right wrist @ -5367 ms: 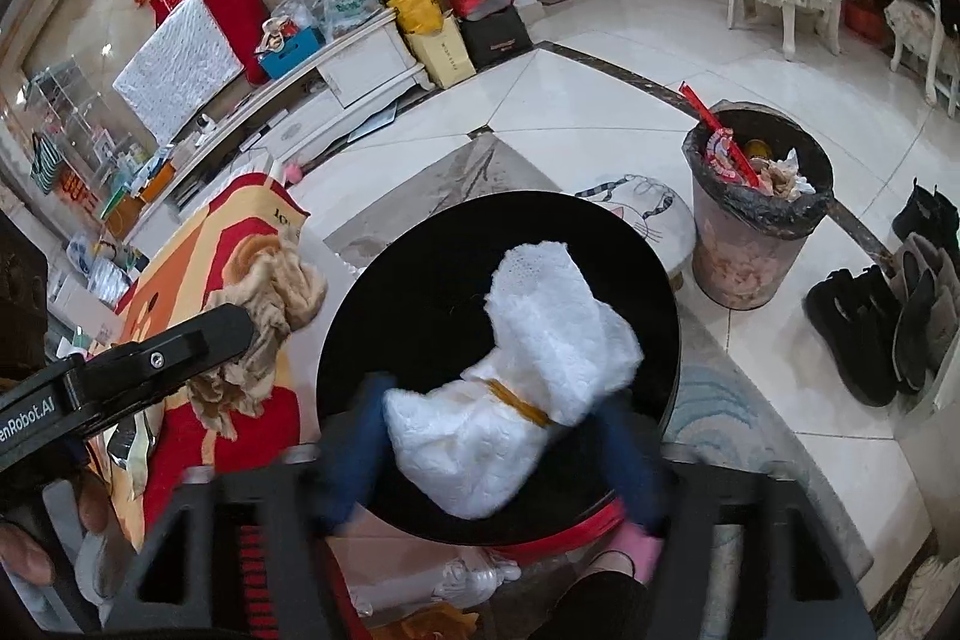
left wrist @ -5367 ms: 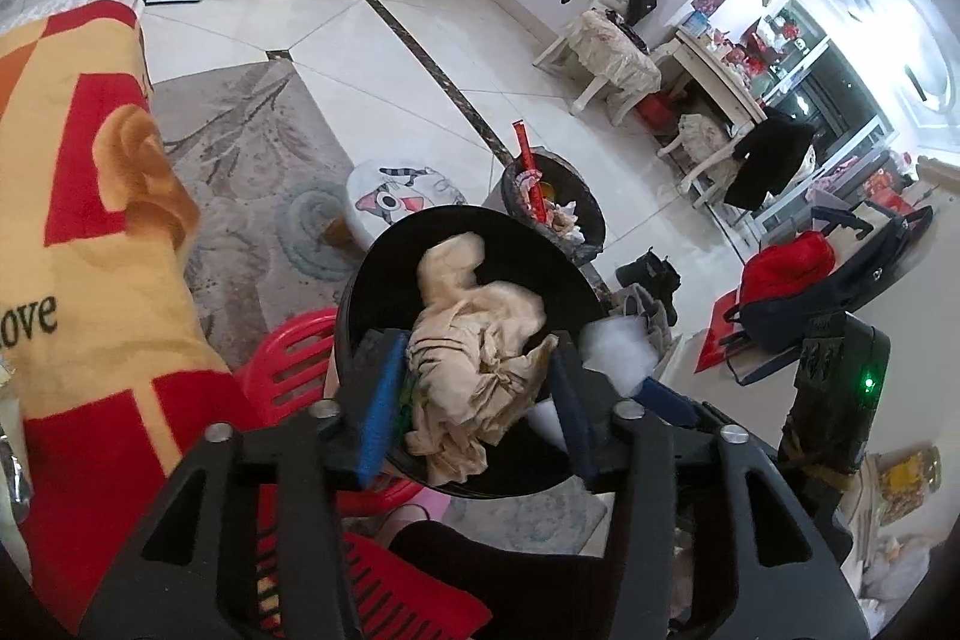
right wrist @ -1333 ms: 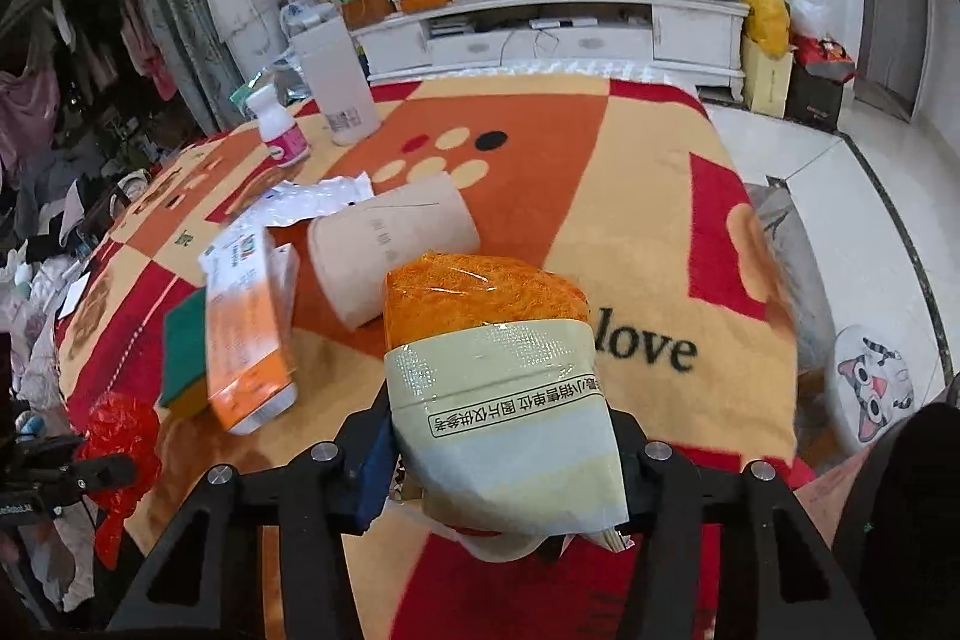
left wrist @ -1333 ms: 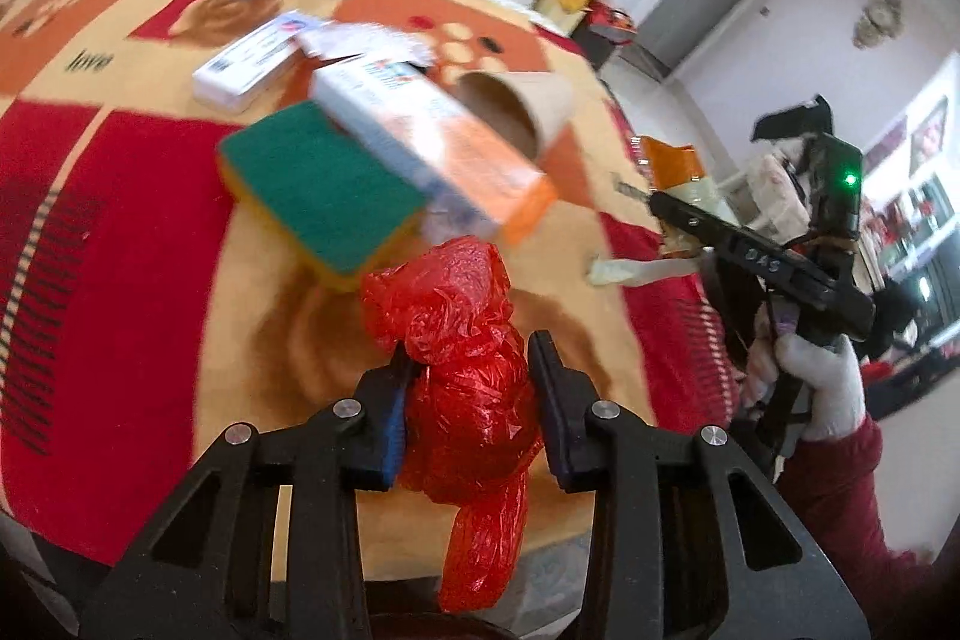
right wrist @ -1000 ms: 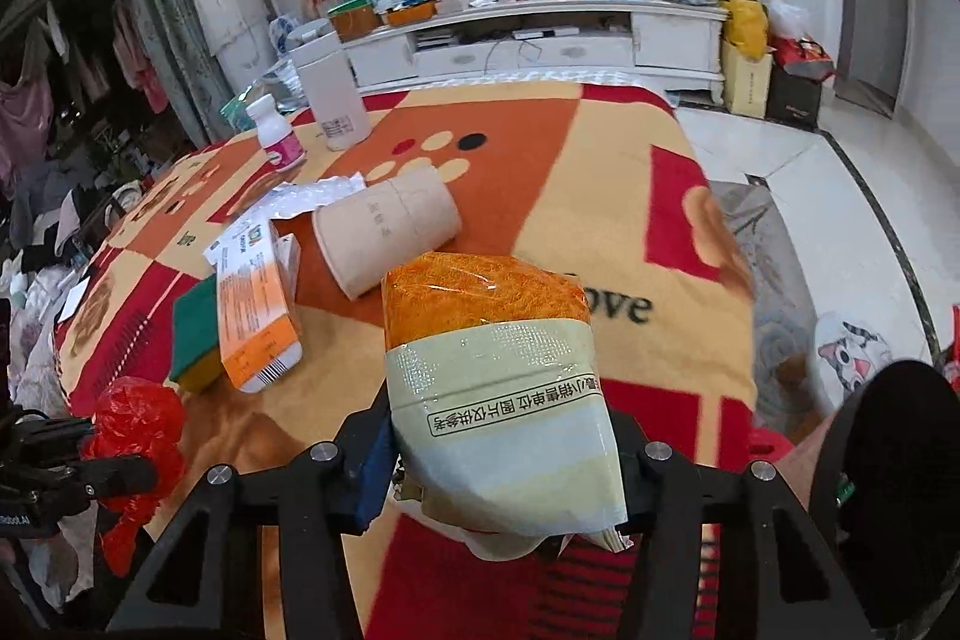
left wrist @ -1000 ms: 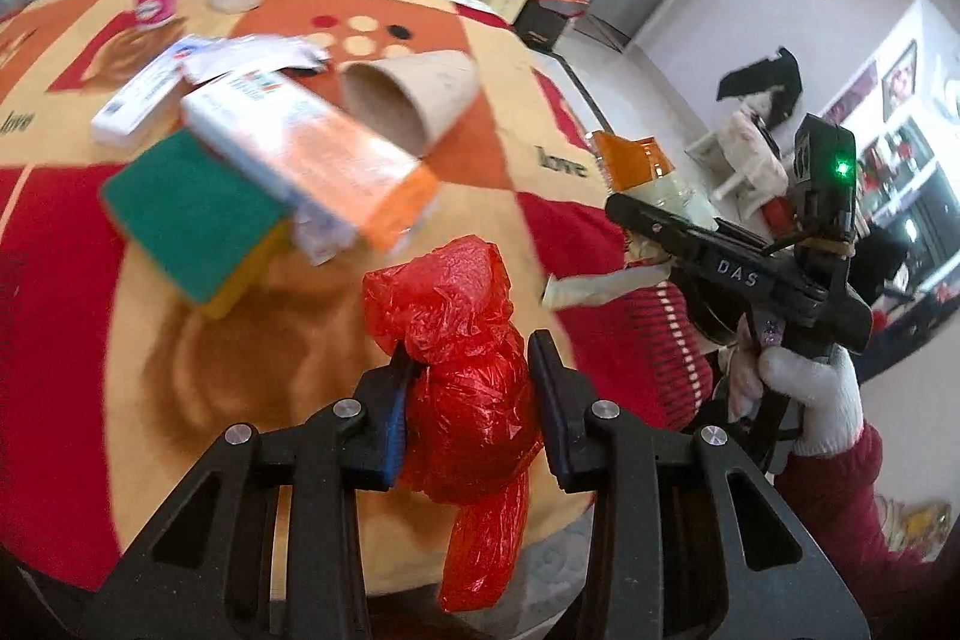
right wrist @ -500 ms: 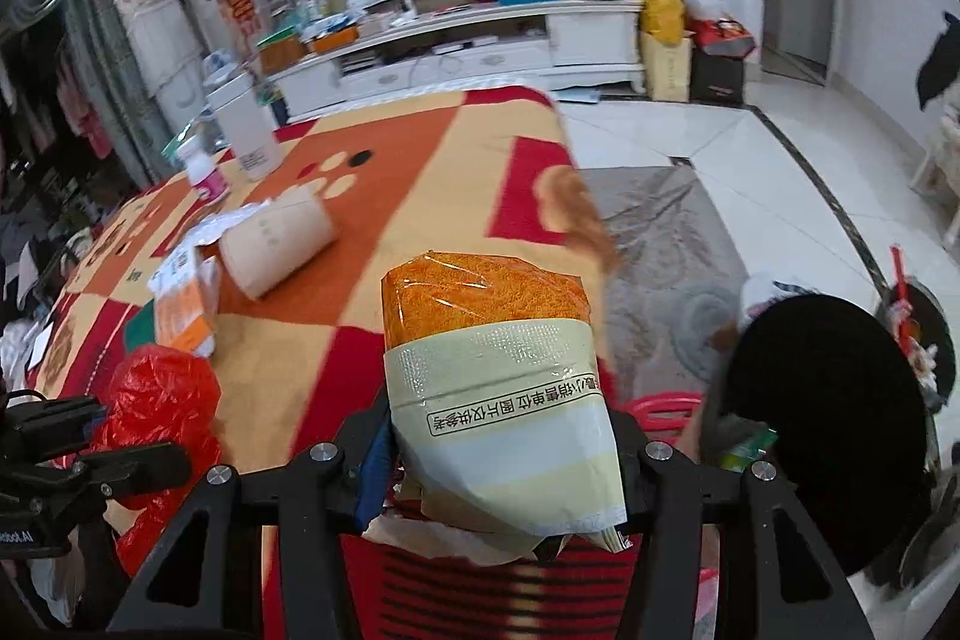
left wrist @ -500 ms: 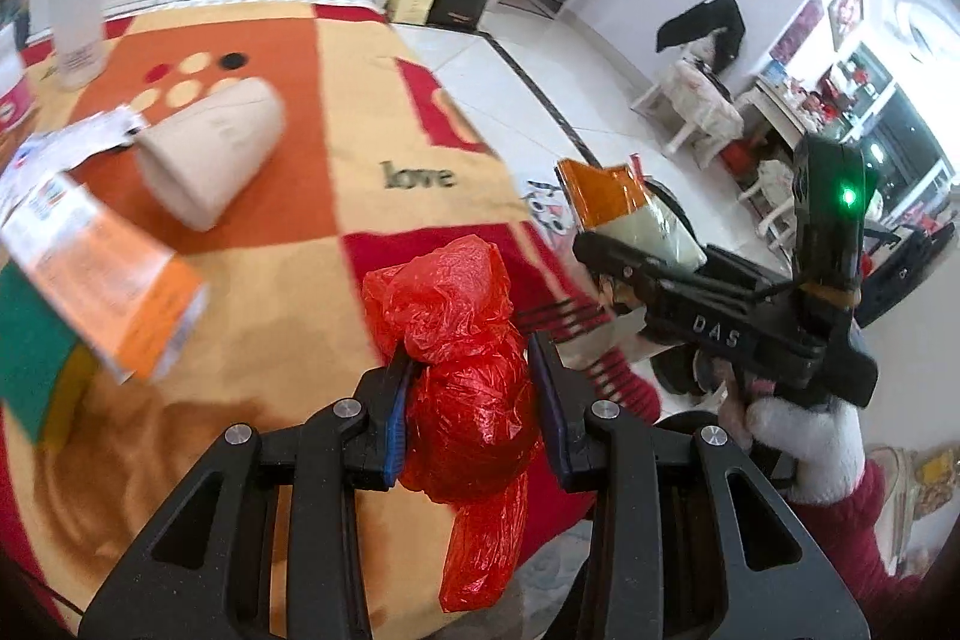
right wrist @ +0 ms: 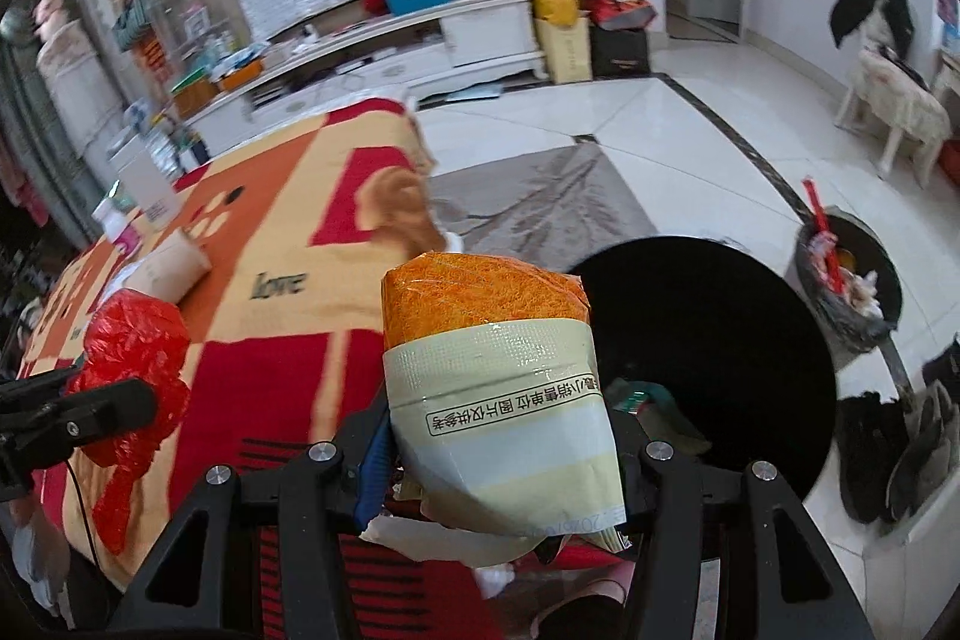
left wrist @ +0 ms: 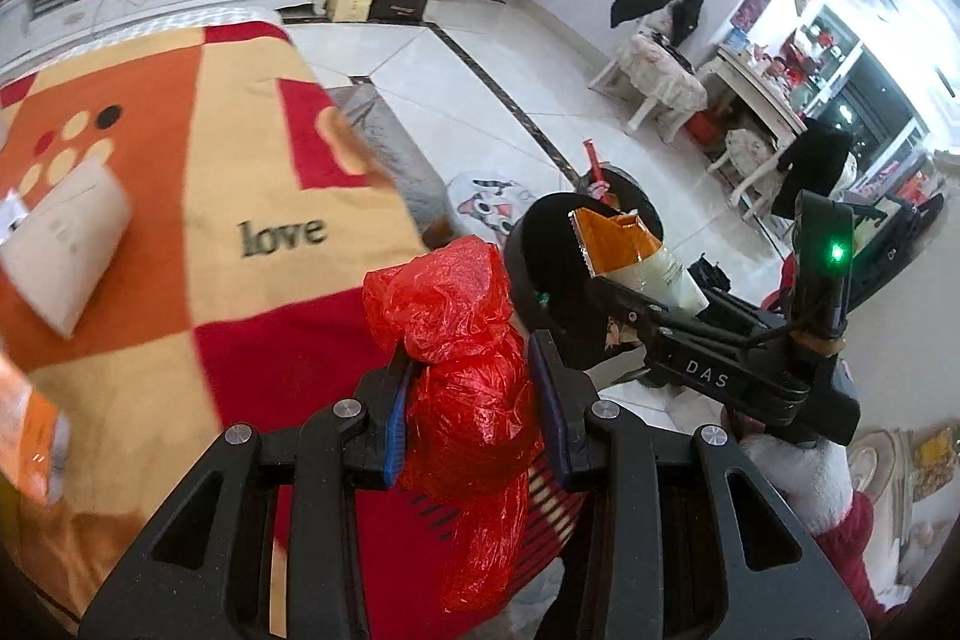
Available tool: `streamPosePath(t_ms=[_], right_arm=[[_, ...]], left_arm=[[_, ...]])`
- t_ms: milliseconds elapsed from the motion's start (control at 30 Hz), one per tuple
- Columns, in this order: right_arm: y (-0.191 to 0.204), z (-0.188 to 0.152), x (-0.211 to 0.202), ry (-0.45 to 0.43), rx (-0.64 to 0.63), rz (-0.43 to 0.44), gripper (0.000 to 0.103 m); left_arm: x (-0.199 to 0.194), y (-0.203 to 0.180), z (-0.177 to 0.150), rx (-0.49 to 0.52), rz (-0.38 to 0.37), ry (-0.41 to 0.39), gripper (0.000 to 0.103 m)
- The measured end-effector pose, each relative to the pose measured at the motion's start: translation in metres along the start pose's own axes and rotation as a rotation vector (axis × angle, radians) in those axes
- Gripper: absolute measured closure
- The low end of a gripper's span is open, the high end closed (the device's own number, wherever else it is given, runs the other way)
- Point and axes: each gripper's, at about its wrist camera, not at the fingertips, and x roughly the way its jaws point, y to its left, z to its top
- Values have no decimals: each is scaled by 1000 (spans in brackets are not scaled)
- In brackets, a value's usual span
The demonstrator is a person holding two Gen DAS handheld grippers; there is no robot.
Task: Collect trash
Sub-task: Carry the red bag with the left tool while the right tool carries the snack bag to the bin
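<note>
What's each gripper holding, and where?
Left gripper: red plastic bag, pinched mid-bundle. Right gripper: orange-and-cream packet, gripped across its lower cream part.

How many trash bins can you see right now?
2. A black bin sits just off the blanket's edge, right behind the held orange packet. A fuller bin stands farther out on the tiled floor. Others may be out of view.

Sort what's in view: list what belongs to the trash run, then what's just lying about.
Job:
- red plastic bag, in left claw
- orange-and-cream packet, in right claw
- black bin

Lying about:
- paper cup
- patterned blanket
- shoes
</note>
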Motion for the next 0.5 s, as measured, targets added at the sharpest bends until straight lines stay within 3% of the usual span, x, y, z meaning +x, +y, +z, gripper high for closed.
streamPosePath(t_ms=[500], right_arm=[[-70,8,7,-7,129,-88,49]], left_arm=[[48,-43,30,40,-80,29,69]])
